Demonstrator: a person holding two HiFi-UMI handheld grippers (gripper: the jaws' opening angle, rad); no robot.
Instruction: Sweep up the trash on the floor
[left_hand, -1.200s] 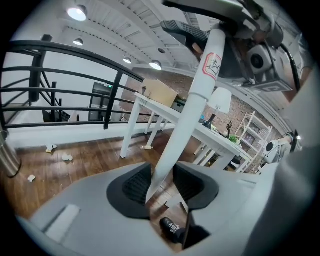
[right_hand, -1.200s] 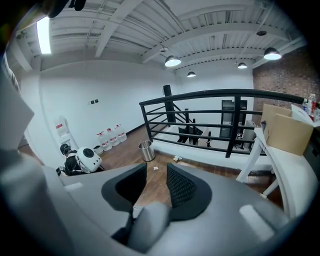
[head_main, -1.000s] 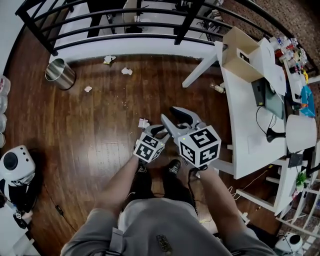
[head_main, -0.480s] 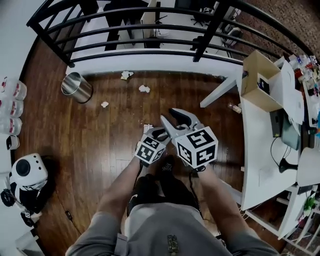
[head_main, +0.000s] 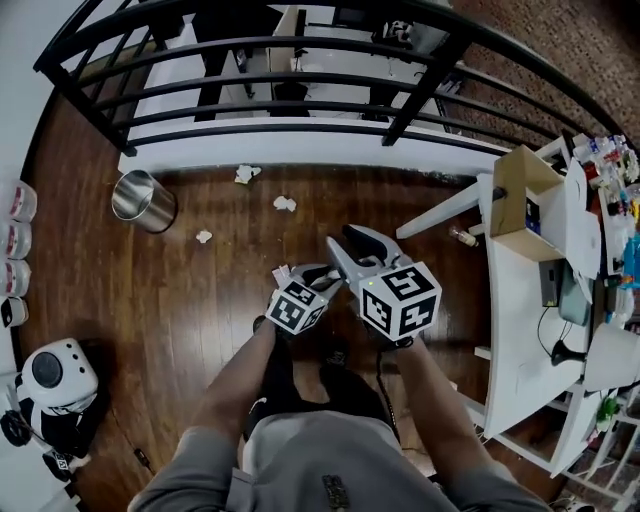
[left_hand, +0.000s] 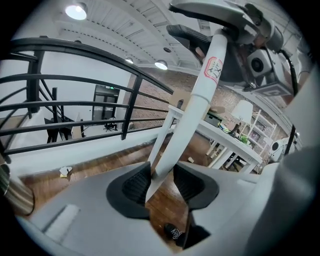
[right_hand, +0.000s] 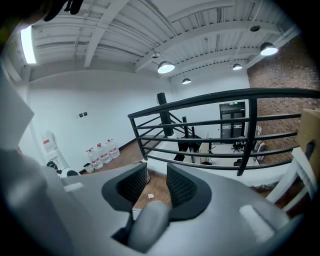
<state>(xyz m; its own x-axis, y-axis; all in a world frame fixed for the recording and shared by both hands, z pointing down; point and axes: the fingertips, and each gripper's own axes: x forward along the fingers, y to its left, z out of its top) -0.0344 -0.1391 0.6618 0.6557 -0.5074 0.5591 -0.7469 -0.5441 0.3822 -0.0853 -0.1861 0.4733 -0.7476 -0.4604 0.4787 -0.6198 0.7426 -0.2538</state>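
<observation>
Clamping one smooth white tapering pole (left_hand: 192, 107): left gripper (left_hand: 162, 181) shuts ribbed black pads on it low down, right gripper (right_hand: 157, 185) pinches its rounded end deep between its jaws.

My left gripper (head_main: 318, 270) and right gripper (head_main: 358, 243) are pale grey with black ribbed pads (left_hand: 135, 185). Each carries a cube patterned in black-and-white squares. The handle (left_hand: 197, 100) is white, with a red-printed label. The floor (head_main: 200, 300) is dark brown wood in planks. The railing (head_main: 300, 75) is black, the bin (head_main: 143, 200) shiny silver, the paper scraps (head_main: 285, 204) white, and the table (head_main: 520, 320) white.
</observation>
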